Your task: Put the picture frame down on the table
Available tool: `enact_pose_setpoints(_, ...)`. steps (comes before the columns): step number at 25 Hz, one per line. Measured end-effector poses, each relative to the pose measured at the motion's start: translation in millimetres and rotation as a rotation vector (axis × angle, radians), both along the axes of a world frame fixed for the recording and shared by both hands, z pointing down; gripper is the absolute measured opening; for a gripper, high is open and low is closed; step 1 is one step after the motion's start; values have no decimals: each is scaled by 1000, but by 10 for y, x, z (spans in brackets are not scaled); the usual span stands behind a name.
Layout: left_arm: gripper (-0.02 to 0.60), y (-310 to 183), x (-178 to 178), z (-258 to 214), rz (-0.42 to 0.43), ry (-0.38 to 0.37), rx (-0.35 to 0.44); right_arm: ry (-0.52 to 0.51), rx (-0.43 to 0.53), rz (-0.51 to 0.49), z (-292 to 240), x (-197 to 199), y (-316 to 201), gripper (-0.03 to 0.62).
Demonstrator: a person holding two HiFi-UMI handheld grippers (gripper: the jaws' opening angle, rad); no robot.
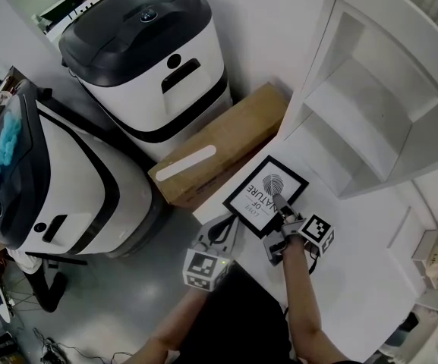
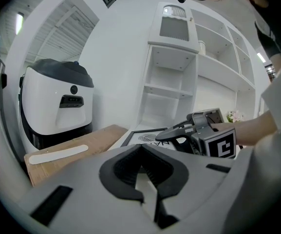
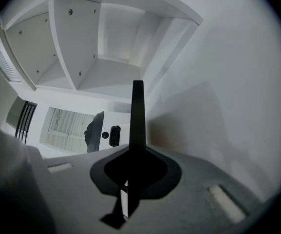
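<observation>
Both our tongs were closed over the white table (image 1: 355,241), at its corner beside the cardboard box (image 1: 226,146). Our right tongs (image 1: 278,203) pinched the picture frame (image 1: 258,190) by its near edge there; our left tongs (image 1: 228,223) were pressed together, empty, just beside the frame.

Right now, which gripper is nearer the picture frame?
Right. The right gripper is clamped on the near edge of the picture frame; the left gripper sits close beside its left corner, empty.
</observation>
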State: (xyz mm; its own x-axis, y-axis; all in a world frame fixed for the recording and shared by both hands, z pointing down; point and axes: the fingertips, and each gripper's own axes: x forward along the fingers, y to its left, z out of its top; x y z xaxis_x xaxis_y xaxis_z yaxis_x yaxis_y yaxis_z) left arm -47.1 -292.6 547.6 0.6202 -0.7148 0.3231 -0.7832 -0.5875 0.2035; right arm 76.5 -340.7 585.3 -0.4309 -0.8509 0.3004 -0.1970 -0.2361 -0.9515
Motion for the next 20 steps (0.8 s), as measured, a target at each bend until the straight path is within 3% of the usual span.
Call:
enact_pose_setpoints(15, 11, -27, 74, 141, 1, 6, -28, -51, -8, -36, 108, -103, -80, 14)
enact_pose_setpoints(20, 11, -16, 112, 156, 12, -6, -26, -6, -5, -55, 135, -105, -75, 14)
